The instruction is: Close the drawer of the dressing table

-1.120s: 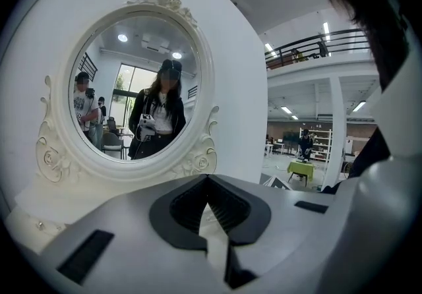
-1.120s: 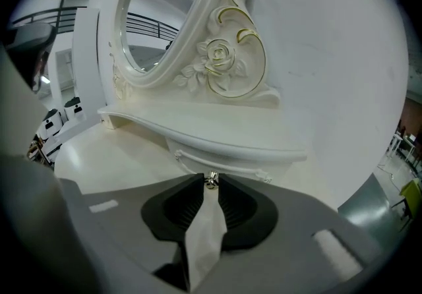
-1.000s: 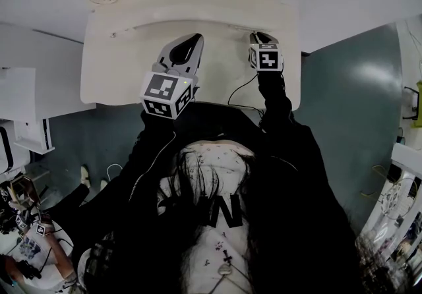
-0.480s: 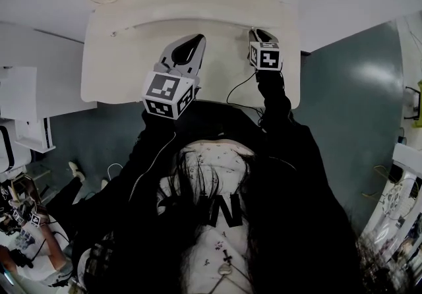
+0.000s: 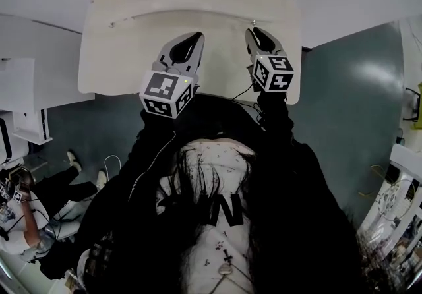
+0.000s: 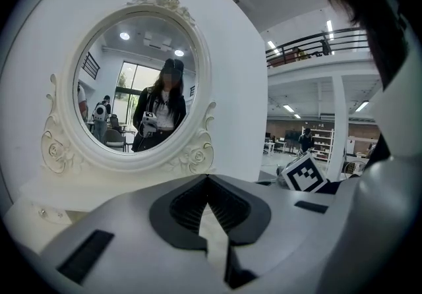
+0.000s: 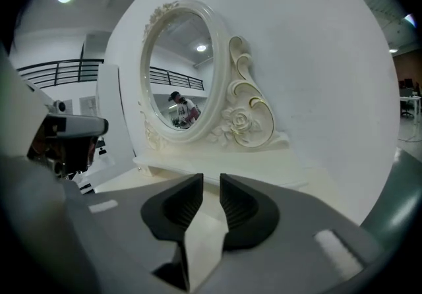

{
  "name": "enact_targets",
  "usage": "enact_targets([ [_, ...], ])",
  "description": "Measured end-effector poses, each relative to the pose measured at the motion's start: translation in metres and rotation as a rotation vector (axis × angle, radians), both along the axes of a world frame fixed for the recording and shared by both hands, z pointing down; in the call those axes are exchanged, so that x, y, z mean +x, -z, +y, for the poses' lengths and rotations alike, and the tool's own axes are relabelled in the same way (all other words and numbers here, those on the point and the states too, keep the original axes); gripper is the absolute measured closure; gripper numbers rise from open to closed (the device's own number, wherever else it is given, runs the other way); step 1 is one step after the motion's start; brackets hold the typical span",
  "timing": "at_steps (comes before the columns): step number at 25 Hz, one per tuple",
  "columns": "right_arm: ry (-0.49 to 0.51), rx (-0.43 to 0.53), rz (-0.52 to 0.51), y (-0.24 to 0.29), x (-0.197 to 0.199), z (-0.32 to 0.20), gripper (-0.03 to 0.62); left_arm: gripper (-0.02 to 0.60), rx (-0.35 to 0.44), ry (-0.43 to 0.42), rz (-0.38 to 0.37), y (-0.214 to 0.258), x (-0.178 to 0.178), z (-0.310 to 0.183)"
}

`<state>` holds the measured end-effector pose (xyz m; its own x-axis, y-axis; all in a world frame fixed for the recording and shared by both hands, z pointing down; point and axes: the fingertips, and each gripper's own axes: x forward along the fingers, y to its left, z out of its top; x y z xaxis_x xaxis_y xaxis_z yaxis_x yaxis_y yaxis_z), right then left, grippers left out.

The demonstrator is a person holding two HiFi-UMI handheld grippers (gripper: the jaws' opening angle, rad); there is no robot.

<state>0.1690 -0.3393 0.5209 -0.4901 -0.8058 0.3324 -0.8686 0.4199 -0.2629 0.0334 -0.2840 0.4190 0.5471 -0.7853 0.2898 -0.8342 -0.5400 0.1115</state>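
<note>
Left tool point(image 6: 208, 178) jaws together, right tool point(image 7: 211, 180) jaws slightly apart, both empty. Small white drawer with metal knob point(image 5: 254, 22): seating unclear from above. Risk: stays ajar, unnoticed.

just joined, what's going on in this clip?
A person stands at a white dressing table with a gripper in each hand, both held over the tabletop and facing the oval mirror. The right gripper has its fingers slightly apart with nothing between them; it sits near a small drawer knob without touching it. The left gripper is shut and empty. In the head view, nothing looks pulled out of the table's front.
</note>
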Motion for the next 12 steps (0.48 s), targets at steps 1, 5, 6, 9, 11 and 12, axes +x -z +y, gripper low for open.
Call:
enact_targets([
  [1, 0.007, 0.011, -0.006, 0.006, -0.002, 0.004, 0.51, 0.586, -0.002, -0.003, -0.001, -0.001, 0.001, 0.002],
  [5, 0.037, 0.041, -0.02, 0.025, -0.011, 0.022, 0.511, 0.586, -0.002, -0.008, 0.002, 0.0, 0.001, 0.007],
  [6, 0.043, 0.049, -0.023, 0.029, -0.014, 0.026, 0.511, 0.586, -0.001, -0.007, 0.004, 0.001, 0.0, 0.006],
  [9, 0.059, 0.074, -0.041, 0.044, -0.025, 0.036, 0.51, 0.586, 0.003, -0.012, 0.006, 0.003, -0.003, 0.008],
  [11, 0.065, 0.089, -0.059, 0.053, -0.031, 0.043, 0.511, 0.586, 0.003, -0.019, 0.01, 0.004, -0.004, 0.014],
  [12, 0.068, 0.095, -0.067, 0.057, -0.034, 0.047, 0.511, 0.586, 0.003, -0.022, 0.009, 0.004, -0.005, 0.018],
])
